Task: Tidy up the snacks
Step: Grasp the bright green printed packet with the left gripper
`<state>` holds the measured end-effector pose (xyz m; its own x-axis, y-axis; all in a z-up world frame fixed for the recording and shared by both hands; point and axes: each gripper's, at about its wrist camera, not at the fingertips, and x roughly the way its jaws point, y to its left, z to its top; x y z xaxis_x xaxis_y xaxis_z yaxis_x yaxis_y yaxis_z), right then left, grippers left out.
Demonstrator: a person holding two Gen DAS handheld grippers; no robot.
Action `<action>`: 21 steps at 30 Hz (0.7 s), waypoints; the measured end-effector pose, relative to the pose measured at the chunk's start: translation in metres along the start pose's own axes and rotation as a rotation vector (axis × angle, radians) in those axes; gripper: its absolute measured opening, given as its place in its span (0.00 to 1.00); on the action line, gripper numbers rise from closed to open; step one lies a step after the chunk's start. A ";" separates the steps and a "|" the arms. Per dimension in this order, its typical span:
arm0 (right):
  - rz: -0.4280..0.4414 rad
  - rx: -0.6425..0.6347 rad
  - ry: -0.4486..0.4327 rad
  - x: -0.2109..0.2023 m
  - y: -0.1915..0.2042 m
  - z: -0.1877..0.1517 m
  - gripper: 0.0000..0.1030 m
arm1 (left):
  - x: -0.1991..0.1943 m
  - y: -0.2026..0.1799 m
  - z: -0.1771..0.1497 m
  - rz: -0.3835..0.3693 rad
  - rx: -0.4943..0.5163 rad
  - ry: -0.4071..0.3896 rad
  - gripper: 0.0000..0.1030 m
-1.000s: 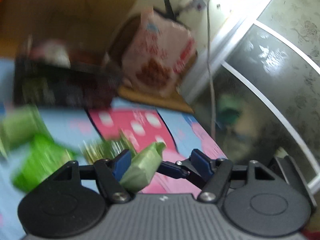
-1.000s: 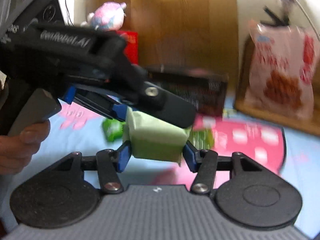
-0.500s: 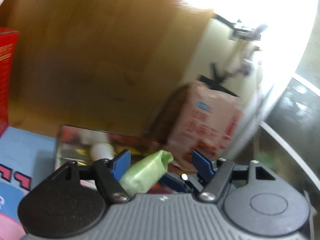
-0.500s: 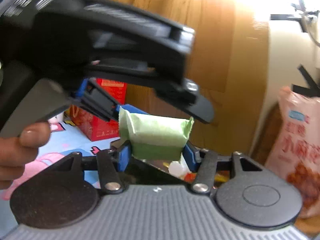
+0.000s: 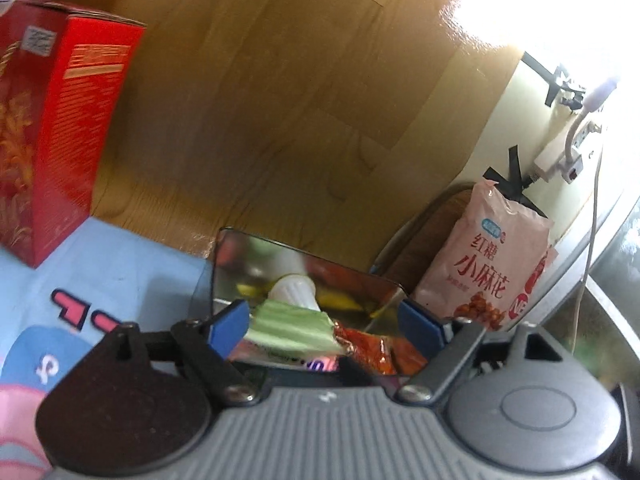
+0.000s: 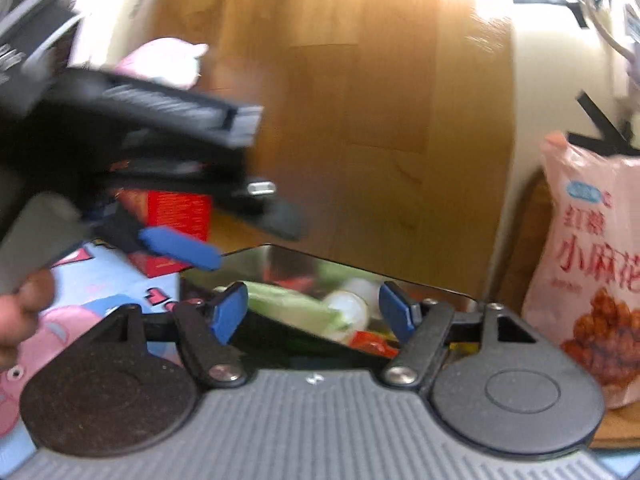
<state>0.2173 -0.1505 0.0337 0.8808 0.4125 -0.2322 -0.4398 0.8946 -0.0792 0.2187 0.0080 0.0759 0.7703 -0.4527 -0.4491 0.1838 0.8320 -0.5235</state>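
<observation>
A shiny metal tin [image 5: 224, 264] [image 6: 280, 256] stands open on the blue cartoon mat and holds several snacks. A green snack packet [image 5: 292, 326] lies inside it, next to a white jelly cup [image 5: 294, 290] and red packets [image 5: 376, 350]. My left gripper [image 5: 324, 324] is open over the tin, fingers apart from the packet. My right gripper [image 6: 314, 314] is open too, above a green packet [image 6: 288, 306] and white cup [image 6: 348, 308] in the tin. The left gripper body [image 6: 160, 148] crosses the right wrist view at upper left.
A red box [image 5: 52, 128] stands on the mat at the left. A pink snack bag [image 5: 492, 264] [image 6: 592, 264] leans at the right by a wooden tray. A wood panel wall rises behind. A plush toy [image 6: 160, 60] sits on the red box.
Both grippers have opened and let go of their green packets, which now lie in the tin. Both have moved in over the tin.
</observation>
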 end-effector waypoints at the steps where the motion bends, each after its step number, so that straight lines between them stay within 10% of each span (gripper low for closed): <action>1: -0.001 0.036 0.001 -0.006 0.002 0.001 0.71 | -0.004 0.000 0.000 0.002 0.006 -0.002 0.82; 9: -0.103 0.270 0.034 -0.023 -0.059 0.028 0.60 | -0.043 0.016 -0.016 0.053 0.027 -0.003 0.82; 15: 0.271 0.297 0.209 -0.057 -0.039 0.016 0.55 | -0.070 0.040 -0.051 0.020 -0.049 0.071 0.78; 21: 0.326 0.163 0.419 -0.053 0.017 -0.033 0.37 | -0.084 0.044 -0.099 -0.034 -0.147 0.158 0.74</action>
<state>0.1574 -0.1630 0.0124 0.5439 0.5991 -0.5876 -0.6160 0.7605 0.2052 0.1018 0.0509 0.0188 0.6579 -0.5337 -0.5314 0.1076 0.7649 -0.6351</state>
